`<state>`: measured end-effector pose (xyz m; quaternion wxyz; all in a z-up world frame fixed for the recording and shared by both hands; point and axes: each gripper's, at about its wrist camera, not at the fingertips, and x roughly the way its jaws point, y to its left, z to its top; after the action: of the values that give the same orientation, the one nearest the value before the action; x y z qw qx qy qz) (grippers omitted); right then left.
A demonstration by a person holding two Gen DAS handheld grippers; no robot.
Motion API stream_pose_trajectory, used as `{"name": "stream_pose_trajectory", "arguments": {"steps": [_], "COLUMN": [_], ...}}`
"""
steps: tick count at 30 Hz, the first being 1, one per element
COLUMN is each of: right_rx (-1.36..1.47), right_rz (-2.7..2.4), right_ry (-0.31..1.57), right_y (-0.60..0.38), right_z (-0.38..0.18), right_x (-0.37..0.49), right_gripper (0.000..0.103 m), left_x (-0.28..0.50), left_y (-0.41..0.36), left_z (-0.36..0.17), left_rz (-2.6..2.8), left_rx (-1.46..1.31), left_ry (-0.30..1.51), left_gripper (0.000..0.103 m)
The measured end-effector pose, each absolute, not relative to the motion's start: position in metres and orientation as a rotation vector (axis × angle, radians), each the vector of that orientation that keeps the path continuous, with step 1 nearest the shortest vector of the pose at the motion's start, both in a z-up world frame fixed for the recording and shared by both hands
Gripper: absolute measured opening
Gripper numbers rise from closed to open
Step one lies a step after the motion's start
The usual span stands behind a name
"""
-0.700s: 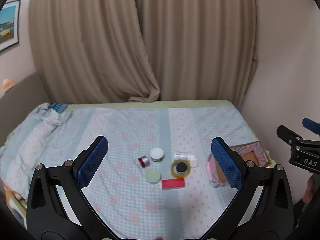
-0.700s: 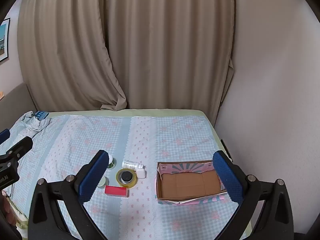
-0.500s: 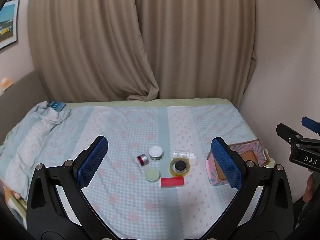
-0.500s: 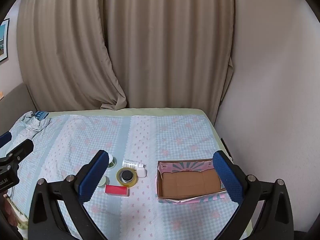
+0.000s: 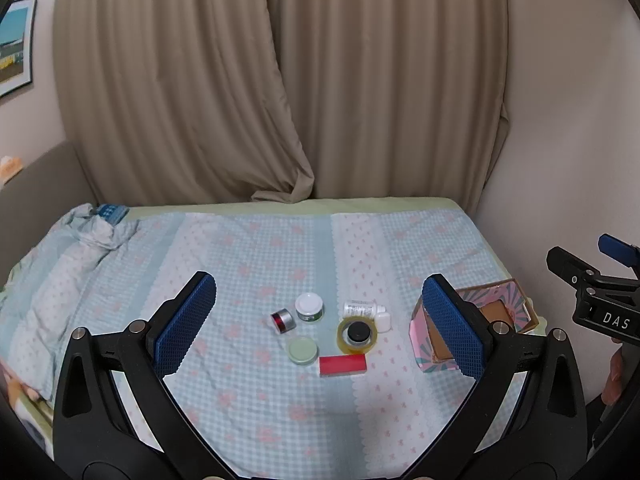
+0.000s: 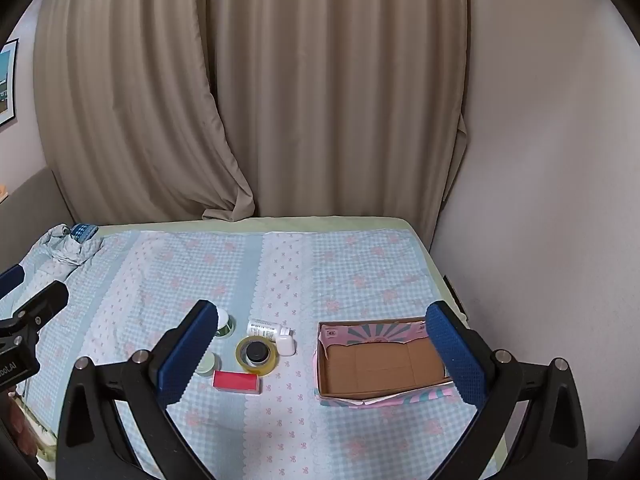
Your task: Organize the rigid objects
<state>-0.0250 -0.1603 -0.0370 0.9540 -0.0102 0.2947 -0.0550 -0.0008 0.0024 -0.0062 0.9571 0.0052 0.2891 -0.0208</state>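
Note:
Small items lie grouped on the checked bedspread: a red flat box (image 5: 343, 365) (image 6: 237, 381), a yellow tape roll (image 5: 357, 334) (image 6: 256, 355) with a black cap inside, a pale green round lid (image 5: 302, 349), a white-lidded jar (image 5: 309, 307), a red-ended metal cylinder (image 5: 283, 320), a lying white bottle (image 5: 360, 309) (image 6: 264, 327) and a small white case (image 6: 286, 345). An open pink cardboard box (image 6: 380, 364) (image 5: 432, 344) stands to their right, nothing in it. My left gripper (image 5: 320, 318) and right gripper (image 6: 322, 350) hover open above the bed, well short of the items.
Beige curtains (image 5: 256, 80) hang behind the bed. A wall (image 6: 540, 200) closes the right side, close to the pink box. Rumpled bedding with a blue object (image 5: 112, 212) lies at the far left. A framed picture (image 5: 16, 44) hangs on the left wall.
Both views have shifted slightly; the items sit a little higher in the frames now. Nothing was taken hold of or moved on the bed.

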Motion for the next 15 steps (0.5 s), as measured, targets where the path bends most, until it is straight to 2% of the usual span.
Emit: {"name": "stream_pose_trajectory", "arguments": {"steps": [15], "right_rx": [-0.017], "right_rz": [-0.111], "right_ry": [0.603], "right_y": [-0.1604], "right_z": [-0.0364], "right_x": [-0.0265], "right_gripper": [0.103], "left_x": [-0.0030], "left_y": [0.0071], "left_z": [-0.0062], "left_rz": [-0.046], "left_rx": [0.006], "left_ry": [0.590], "left_gripper": [0.102]}}
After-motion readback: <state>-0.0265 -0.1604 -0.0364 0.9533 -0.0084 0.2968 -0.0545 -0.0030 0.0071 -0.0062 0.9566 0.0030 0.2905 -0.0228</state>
